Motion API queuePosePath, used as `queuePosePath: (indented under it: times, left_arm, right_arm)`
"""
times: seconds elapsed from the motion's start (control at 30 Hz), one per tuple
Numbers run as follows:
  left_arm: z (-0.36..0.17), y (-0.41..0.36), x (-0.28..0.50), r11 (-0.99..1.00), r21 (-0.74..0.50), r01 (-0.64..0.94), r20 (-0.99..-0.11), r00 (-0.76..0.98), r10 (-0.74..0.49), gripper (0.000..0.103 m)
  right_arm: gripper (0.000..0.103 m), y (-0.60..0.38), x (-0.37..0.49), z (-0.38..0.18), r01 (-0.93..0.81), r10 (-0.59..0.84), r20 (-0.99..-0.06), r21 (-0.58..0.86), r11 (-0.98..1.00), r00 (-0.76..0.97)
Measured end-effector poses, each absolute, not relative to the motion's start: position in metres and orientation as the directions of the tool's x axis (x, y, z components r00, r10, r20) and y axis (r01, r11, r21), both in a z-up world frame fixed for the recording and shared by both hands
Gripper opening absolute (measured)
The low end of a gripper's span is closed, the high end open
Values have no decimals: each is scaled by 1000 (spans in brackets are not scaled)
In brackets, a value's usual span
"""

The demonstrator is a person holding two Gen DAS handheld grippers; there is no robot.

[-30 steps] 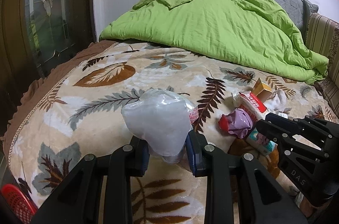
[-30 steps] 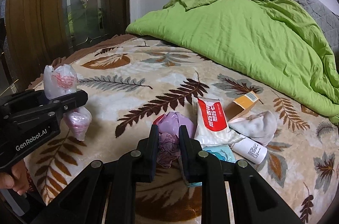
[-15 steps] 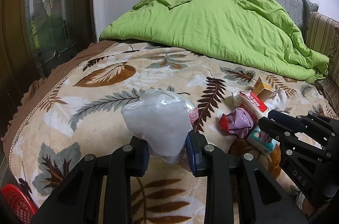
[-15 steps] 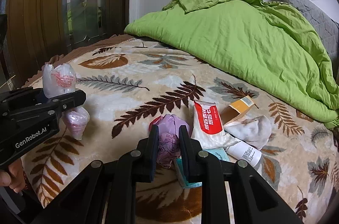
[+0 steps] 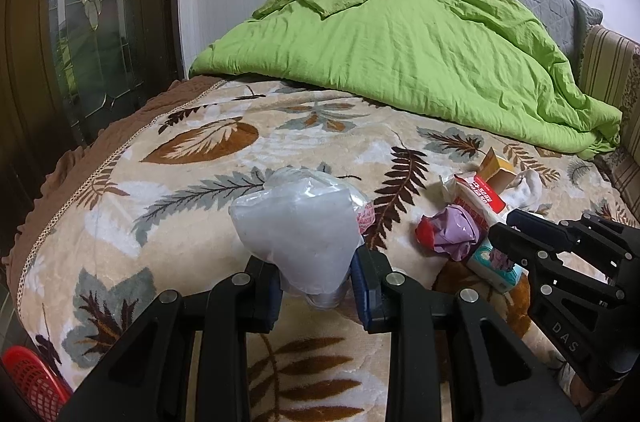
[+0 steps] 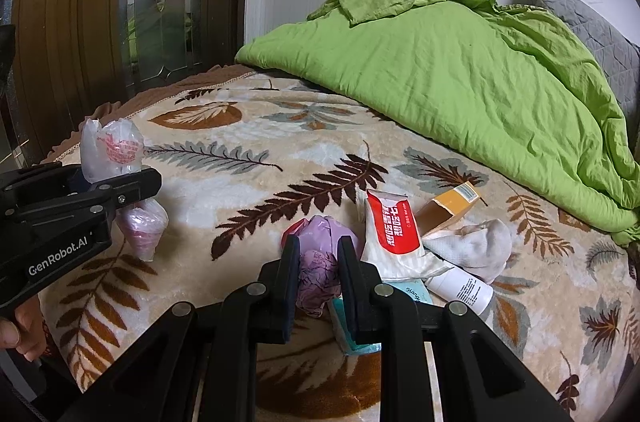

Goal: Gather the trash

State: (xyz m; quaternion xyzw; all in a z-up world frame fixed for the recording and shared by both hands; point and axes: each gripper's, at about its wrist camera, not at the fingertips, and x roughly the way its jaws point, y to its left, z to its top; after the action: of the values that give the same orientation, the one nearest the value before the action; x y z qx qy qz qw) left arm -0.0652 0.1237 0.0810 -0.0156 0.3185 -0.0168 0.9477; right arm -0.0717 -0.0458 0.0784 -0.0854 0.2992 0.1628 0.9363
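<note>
My left gripper (image 5: 316,264) is shut on a clear plastic bag (image 5: 296,230) with red print, holding it over the bed's near left part. In the right wrist view that bag (image 6: 112,150) sticks up above the left gripper (image 6: 124,188), and its twisted end hangs below. My right gripper (image 6: 319,254) is shut on a crumpled purple bag (image 6: 320,262) with a red scrap beside it. In the left wrist view the purple bag (image 5: 452,230) sits just ahead of the right gripper (image 5: 516,234).
Close to the purple bag lie a red-and-white pouch (image 6: 390,234), an orange box (image 6: 448,206), a white cloth (image 6: 476,246), a white bottle (image 6: 460,286) and a teal packet (image 5: 496,262). A green quilt (image 6: 460,74) covers the far bed. A red basket (image 5: 28,378) stands below the bed's left edge.
</note>
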Motion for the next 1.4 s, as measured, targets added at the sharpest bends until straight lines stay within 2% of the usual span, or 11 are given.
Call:
queuePosePath:
  times: [0.67, 0.9, 1.03, 1.2, 1.4]
  left_arm:
    - [81, 126, -65, 999, -44, 23, -603, 797, -45, 28]
    - [85, 133, -67, 995, -96, 5, -604, 795, -63, 28]
    - [96, 146, -74, 990, -140, -33, -599, 799, -58, 28]
    - [127, 165, -100, 992, -126, -30, -559, 828, -46, 28]
    - [150, 212, -151, 991, -115, -74, -553, 833, -2, 28]
  right_arm:
    - [21, -45, -71, 78, -358, 256, -590, -61, 932, 766]
    - [21, -44, -72, 79, -357, 254, -590, -61, 932, 766]
    - [21, -44, -72, 82, -357, 262, -585, -50, 933, 767]
    - [21, -38, -72, 88, -372, 312, -602, 27, 928, 735]
    - [21, -20, -85, 113, -446, 407, -579, 84, 891, 706]
